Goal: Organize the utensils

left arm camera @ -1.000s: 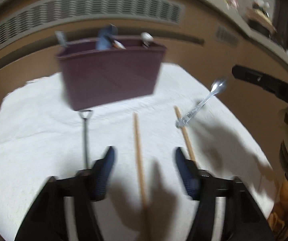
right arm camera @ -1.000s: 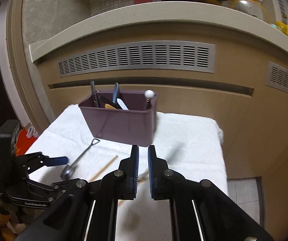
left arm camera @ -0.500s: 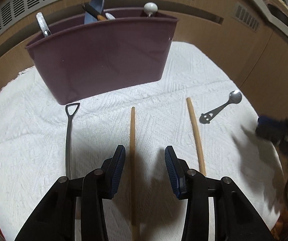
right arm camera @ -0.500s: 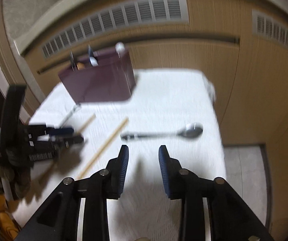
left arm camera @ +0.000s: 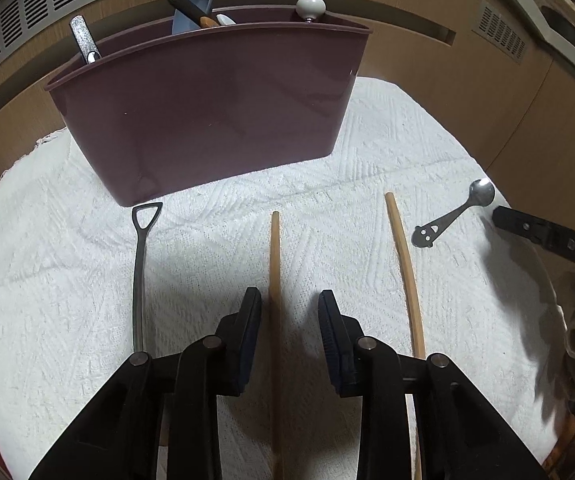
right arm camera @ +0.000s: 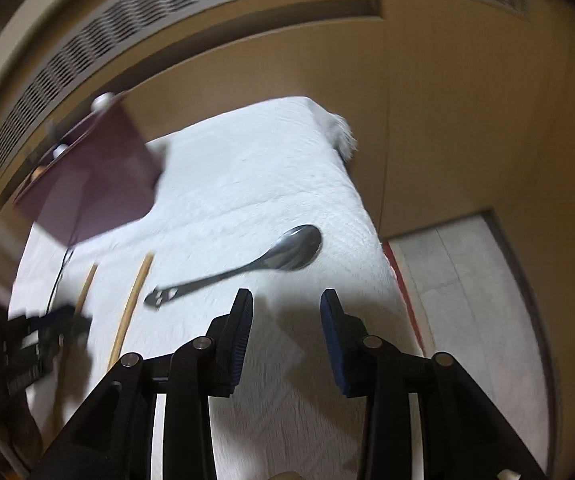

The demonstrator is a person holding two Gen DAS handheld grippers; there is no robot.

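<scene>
Domestic kitchen setting. A white textured cloth [left arm camera: 387, 152] covers a small counter set against tan wood-grain cabinet panels [right arm camera: 467, 100] with grey slotted ventilation grilles [right arm camera: 99, 56]. A maroon plastic utensil caddy [left arm camera: 207, 120] holds cutlery; pale floor tiles [right arm camera: 467, 272] lie beside it.

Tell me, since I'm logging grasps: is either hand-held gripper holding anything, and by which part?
Nothing is held. The left hand-held gripper is open astride a chopstick; the right hand-held gripper is open and empty.

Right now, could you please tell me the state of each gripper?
Left gripper: open, holding nothing, one chopstick lying between its fingers.
Right gripper: open, holding nothing, just short of the spoon.
</scene>
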